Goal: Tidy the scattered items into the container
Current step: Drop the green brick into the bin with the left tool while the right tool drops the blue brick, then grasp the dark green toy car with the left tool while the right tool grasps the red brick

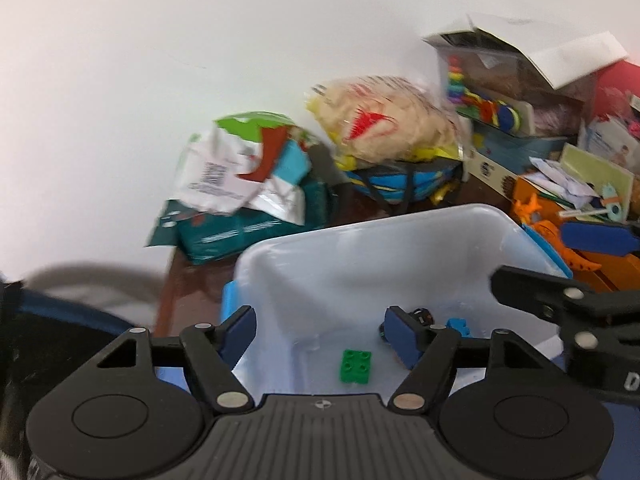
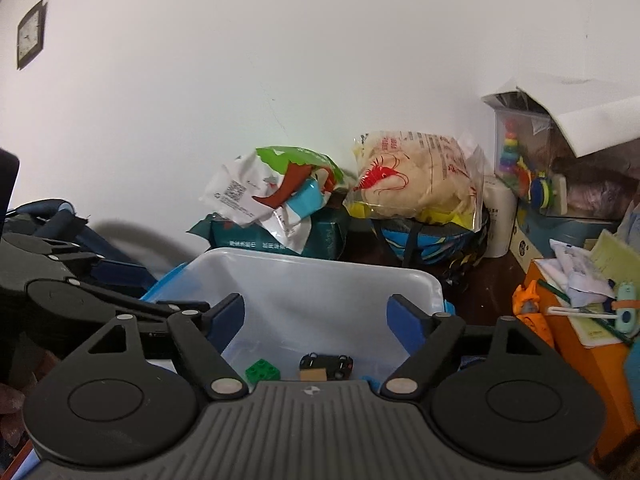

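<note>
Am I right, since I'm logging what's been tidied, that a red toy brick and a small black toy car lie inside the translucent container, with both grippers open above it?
Not quite: the toy brick is green, not red, as the left wrist view shows. It does lie inside the translucent container with the small black toy car, and the left gripper and right gripper are both open above it.

2 wrist views, close above, angled down, sharing container (image 1: 400, 240)

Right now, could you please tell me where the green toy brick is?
The green brick lies on the floor of the clear plastic tub, just left of the small black toy car in the right wrist view.
</note>
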The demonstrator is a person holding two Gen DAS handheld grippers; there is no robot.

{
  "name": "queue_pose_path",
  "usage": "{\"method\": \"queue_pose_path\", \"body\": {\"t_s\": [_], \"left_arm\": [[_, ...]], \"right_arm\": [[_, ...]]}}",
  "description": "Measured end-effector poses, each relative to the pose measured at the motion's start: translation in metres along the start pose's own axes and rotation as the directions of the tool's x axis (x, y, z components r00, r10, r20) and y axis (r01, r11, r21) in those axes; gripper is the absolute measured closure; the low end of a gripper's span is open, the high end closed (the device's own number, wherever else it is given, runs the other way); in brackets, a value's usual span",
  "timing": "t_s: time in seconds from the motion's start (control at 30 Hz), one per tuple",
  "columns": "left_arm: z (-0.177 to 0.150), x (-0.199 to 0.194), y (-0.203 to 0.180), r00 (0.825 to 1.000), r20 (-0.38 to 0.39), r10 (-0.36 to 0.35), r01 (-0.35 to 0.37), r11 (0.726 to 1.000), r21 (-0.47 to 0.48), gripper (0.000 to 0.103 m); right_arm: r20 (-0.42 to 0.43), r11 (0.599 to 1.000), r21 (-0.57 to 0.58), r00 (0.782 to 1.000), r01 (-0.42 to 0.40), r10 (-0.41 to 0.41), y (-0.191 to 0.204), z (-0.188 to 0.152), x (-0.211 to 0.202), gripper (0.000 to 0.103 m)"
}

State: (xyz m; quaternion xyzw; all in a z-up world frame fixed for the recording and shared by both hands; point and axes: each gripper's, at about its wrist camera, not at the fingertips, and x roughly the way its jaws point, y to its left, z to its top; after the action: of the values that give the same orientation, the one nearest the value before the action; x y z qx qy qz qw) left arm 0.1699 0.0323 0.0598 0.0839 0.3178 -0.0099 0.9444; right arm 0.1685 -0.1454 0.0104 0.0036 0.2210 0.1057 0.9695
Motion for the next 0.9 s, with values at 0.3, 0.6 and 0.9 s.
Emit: {"method": "queue_pose_path", "body": {"t_s": [0.3, 0.6, 0.9], "left_arm": [[-0.064, -0.042, -0.001, 0.994, -0.111, 0.006, -0.016, 0.995, -0.096, 0.024], [-0.159, -0.057, -0.013, 0.972, -0.168, -0.163, 0.132, 0.974, -0.182, 0.024], [-0.179, -0.049, -0.057, 0.935, -0.238, -0.261, 0.253, 0.965, -0.064, 0.032]], "right_arm": [[-0.1, 0.997, -0.071, 0.995, -0.037, 0.03, 0.003, -0.047, -0.041, 0.017], [-0.254, 0.991, -0.082, 0.964, -0.103, 0.079, 0.0, -0.119, -0.052, 0.021], [-0.367, 0.985, -0.064, 0.922, -0.16, 0.126, -0.01, -0.143, -0.03, 0.041]]}}
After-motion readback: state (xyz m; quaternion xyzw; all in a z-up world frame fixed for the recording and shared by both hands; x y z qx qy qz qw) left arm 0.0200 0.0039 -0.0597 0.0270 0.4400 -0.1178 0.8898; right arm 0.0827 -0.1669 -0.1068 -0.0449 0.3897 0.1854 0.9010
